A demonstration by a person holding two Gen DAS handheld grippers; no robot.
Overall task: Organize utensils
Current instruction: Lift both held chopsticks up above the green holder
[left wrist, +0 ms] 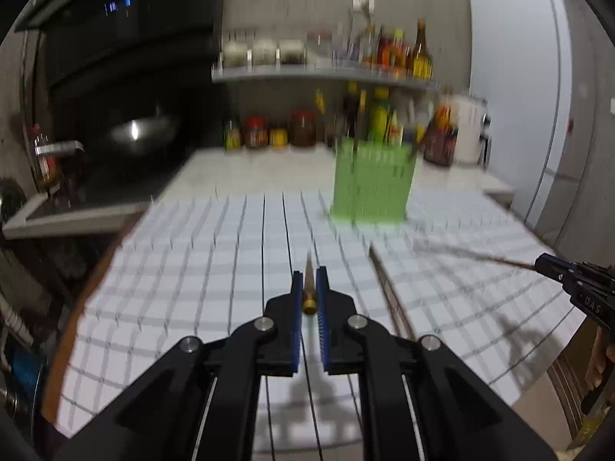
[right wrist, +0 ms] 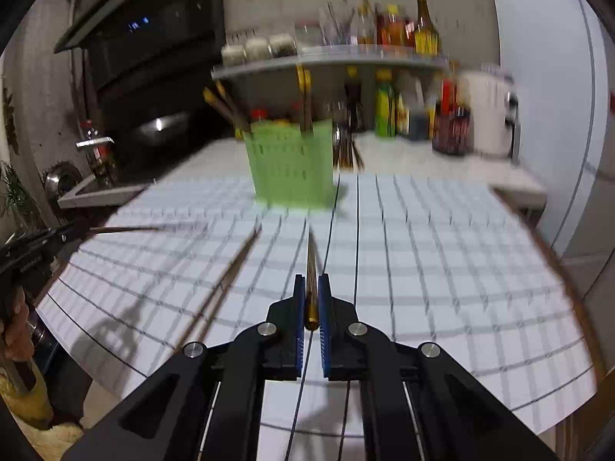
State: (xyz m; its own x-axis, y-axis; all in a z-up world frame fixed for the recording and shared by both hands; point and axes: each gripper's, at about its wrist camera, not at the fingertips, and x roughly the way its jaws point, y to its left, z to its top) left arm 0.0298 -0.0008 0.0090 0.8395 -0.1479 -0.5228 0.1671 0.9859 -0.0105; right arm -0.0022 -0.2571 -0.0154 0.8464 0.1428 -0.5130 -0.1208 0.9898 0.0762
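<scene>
My left gripper (left wrist: 309,274) is shut on a brown chopstick with a gold cap (left wrist: 308,302), held above the checked cloth (left wrist: 215,253). My right gripper (right wrist: 312,282) is likewise shut on a second gold-capped chopstick (right wrist: 311,257) that points away over the cloth. A green slotted holder (right wrist: 292,165) stands at the cloth's far side with several chopsticks upright in it; the left wrist view blurs the green holder (left wrist: 371,184). Each view shows the other gripper at its edge: the right gripper (left wrist: 553,267), the left gripper (right wrist: 61,235). Loose chopsticks (right wrist: 230,280) lie on the cloth.
A two-tier shelf (left wrist: 307,73) of jars and sauce bottles lines the back wall. A dark stove with a pan (left wrist: 142,130) is at the left, a tap (right wrist: 94,142) and sink nearer left. A white fridge (left wrist: 519,77) stands at the right. A hand (right wrist: 15,330) holds the left gripper.
</scene>
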